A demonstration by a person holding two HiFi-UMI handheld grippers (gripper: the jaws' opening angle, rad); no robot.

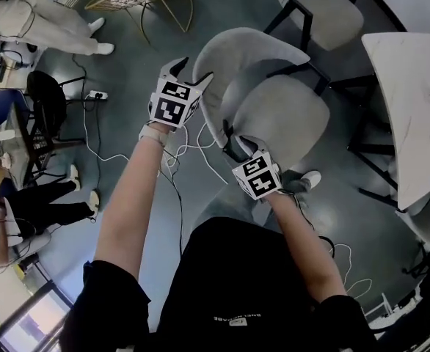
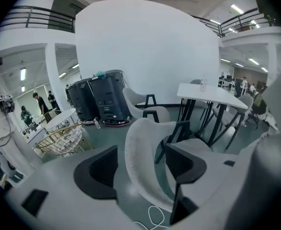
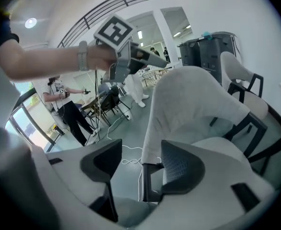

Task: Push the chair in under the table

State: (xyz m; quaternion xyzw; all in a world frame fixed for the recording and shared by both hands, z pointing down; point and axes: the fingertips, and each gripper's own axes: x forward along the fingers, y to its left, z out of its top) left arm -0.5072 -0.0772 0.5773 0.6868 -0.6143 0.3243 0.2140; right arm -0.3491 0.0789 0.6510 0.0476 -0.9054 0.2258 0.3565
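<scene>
now | chair (image 1: 281, 112) | left gripper (image 2: 140, 166) wide | right gripper (image 3: 141, 162) wide | shirt print (image 1: 236, 318) illegible

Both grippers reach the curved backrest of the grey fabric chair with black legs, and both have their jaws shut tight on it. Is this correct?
Wrong in one thing: the jaws are open, not shut. The left gripper and right gripper have the grey fabric chair's backrest between parted jaws, as both gripper views show.
</scene>
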